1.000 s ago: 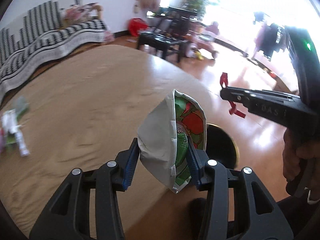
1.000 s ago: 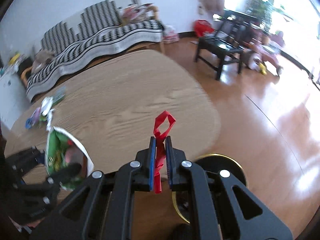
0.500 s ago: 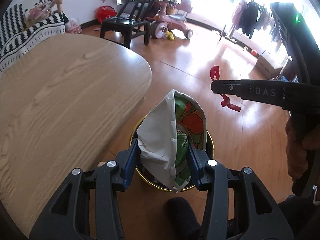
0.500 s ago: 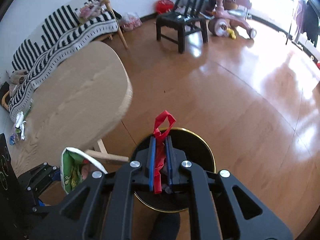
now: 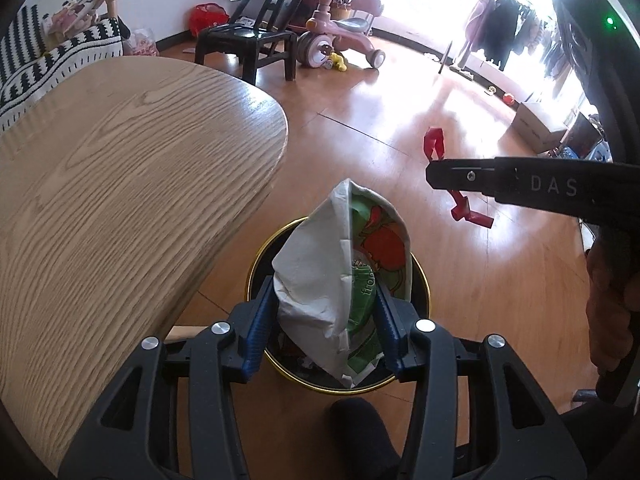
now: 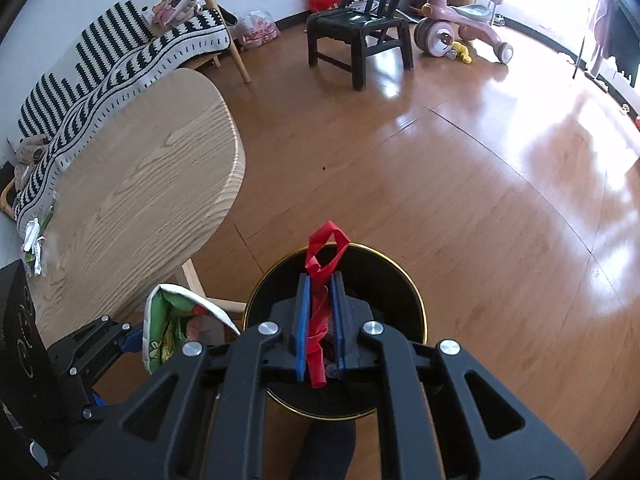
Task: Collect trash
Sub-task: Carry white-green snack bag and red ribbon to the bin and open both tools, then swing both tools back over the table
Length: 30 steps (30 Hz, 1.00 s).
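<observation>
My left gripper (image 5: 326, 300) is shut on a crumpled snack bag (image 5: 344, 276), white outside with green and red print, and holds it above a black trash bin with a gold rim (image 5: 256, 264) on the floor. My right gripper (image 6: 320, 292) is shut on a red plastic strip (image 6: 320, 320) and holds it above the same bin (image 6: 416, 300). The snack bag also shows at the lower left of the right wrist view (image 6: 168, 320). The right gripper and red strip (image 5: 434, 146) appear at the right of the left wrist view.
A round wooden table (image 5: 120, 184) stands left of the bin, with small wrappers (image 6: 34, 240) at its far edge. A black chair (image 6: 360, 28), a pink ride-on toy (image 6: 460, 20) and a striped sofa (image 6: 120, 56) stand beyond on the wooden floor.
Both grippers have swung from over the table to over the bin, still holding the bag and the red strip. In the last half second they shifted only slightly.
</observation>
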Available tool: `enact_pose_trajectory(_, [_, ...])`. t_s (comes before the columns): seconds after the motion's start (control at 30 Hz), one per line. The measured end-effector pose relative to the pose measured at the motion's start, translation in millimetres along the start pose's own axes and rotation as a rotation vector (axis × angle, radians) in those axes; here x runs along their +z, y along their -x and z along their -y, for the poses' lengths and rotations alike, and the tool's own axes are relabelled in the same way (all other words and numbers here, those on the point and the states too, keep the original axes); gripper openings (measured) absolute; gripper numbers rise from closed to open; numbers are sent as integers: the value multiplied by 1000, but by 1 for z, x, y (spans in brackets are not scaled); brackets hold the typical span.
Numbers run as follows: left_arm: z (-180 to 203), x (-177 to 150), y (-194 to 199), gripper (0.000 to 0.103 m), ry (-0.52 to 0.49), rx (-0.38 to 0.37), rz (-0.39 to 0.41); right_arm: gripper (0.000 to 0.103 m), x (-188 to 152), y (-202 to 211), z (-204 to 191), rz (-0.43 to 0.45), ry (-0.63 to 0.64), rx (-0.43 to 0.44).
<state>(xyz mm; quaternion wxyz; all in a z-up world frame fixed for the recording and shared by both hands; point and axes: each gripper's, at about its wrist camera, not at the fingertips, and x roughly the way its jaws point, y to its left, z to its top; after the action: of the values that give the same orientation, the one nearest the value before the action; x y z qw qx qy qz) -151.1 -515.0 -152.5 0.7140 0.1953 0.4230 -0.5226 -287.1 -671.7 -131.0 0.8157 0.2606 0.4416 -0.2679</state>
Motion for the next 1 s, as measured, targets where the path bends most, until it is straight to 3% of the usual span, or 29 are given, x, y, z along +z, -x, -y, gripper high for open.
enact_pose_trajectory(0.07, [0,0,1,61,-6,-5,10,10,0,0,1,-4,-3,-3])
enact_pose_trajectory(0.17, [0,-2,5,71,-11,-19,25,13,0,-1,1,-6,-8,-8])
enact_pose_trajectory(0.23, [2,-3,6,73,-15,-22,28,31,0,0,1,1,-12,-16])
enact_pose_trajectory(0.27, [2,-3,6,74,-15,-24,29,54,1,2,0,13,-14,-19])
enact_pose_trajectory(0.3, [2,-2,7,74,-14,-26,27,65,1,4,0,26,-13,-21])
enact_pose_trajectory(0.5, [-9,-1,28,86,14,-34,37,66,8,16,-24,68,23,-2])
enact_pose_trajectory(0.67, [-48,-8,75,97,79,26,88,73,18,29,-77,125,85,43])
enact_pose_trajectory(0.83, [-116,-26,131,97,193,128,117,75,26,31,-154,150,155,122])
enact_pose_trajectory(1.0, [-204,-72,205,97,314,307,158,75,26,35,-249,177,262,212])
